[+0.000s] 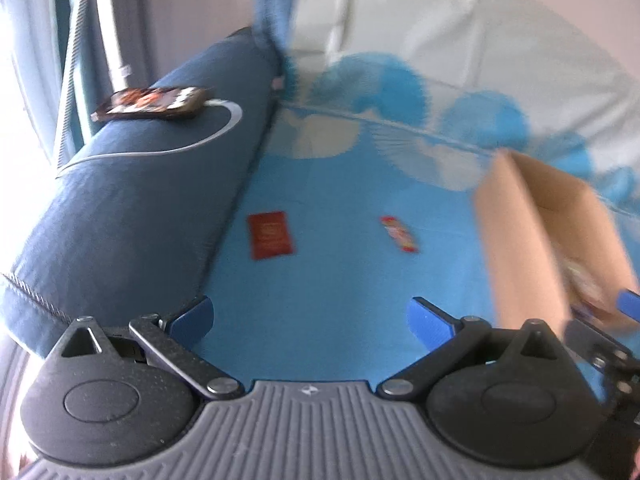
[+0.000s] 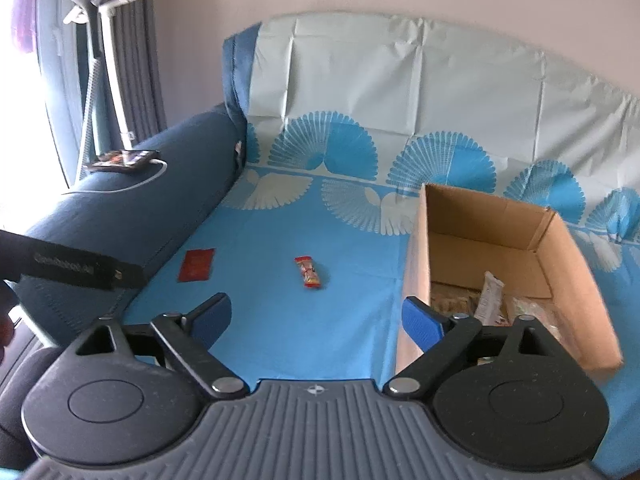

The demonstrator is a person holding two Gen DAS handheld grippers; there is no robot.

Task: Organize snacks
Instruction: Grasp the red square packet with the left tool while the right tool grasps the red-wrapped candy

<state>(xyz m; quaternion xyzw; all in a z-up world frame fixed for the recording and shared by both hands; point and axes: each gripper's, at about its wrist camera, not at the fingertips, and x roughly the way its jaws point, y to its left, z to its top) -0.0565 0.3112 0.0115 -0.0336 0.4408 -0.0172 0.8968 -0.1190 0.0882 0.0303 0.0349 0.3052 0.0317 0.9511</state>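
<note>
Right wrist view: right gripper [image 2: 318, 316] spread wide, empty. Beyond, at twelve o'clock, the snack bar [image 2: 308, 272] lies on the blue cover [image 2: 280, 320], long axis running eleven to five. Red packet [image 2: 197, 264] at ten o'clock; cardboard box [image 2: 416, 264] at two. Left gripper [image 1: 311, 318] also agape, empty, with the bar at one o'clock.

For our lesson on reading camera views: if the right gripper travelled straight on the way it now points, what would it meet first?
Probably the red snack bar on the blue cloth; the open right gripper aims roughly at it, though depth is unclear.
</note>
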